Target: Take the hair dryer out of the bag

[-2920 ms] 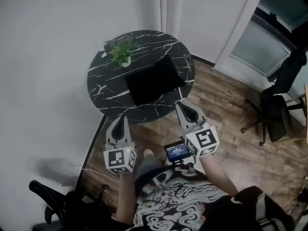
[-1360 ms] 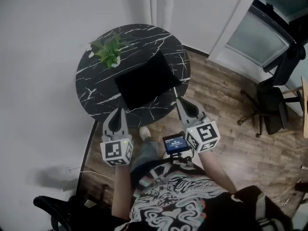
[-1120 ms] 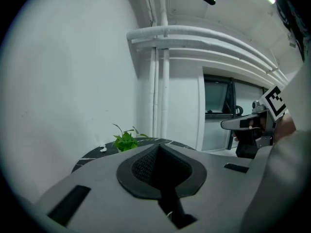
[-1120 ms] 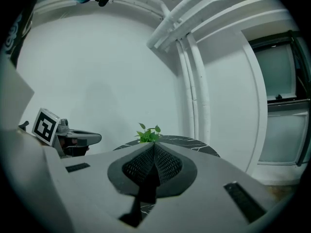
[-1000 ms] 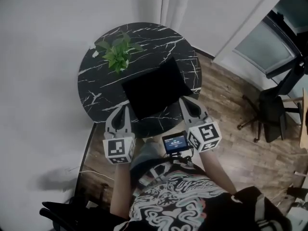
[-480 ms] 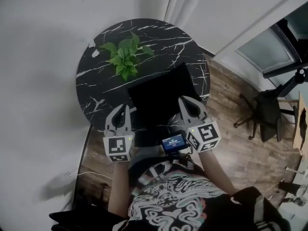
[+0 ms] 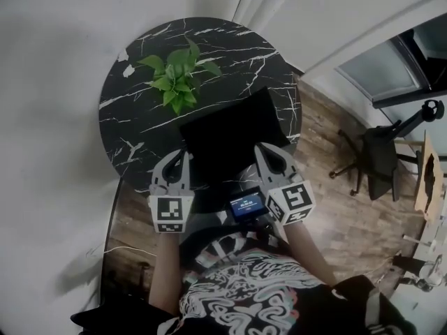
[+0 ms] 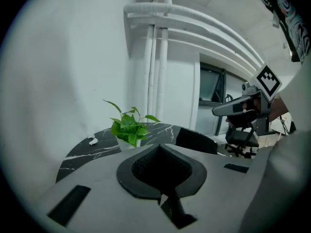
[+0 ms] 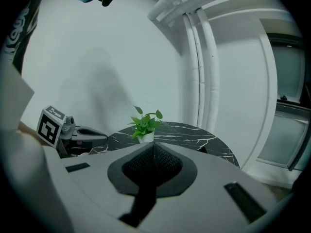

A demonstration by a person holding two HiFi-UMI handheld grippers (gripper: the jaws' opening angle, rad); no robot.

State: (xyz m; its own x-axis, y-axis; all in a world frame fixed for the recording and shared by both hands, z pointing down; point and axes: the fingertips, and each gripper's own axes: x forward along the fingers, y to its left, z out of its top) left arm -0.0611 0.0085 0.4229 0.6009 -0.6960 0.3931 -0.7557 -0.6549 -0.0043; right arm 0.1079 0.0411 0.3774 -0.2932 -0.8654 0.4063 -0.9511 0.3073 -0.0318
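Empty tongs near a black bag (image 7: 234, 132).
Both closed, left tongs (image 7: 181, 156) and right tongs (image 7: 260, 149) hover at the bench (image 7: 129, 117) edge.

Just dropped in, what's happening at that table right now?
A person stands at the round marble table, a hand-held gripper in each hand. The left hand-held gripper and right hand-held gripper are both shut and empty, poised at the near edge of the black bag. No hair dryer shows yet. A potted plant stands beyond the bag.
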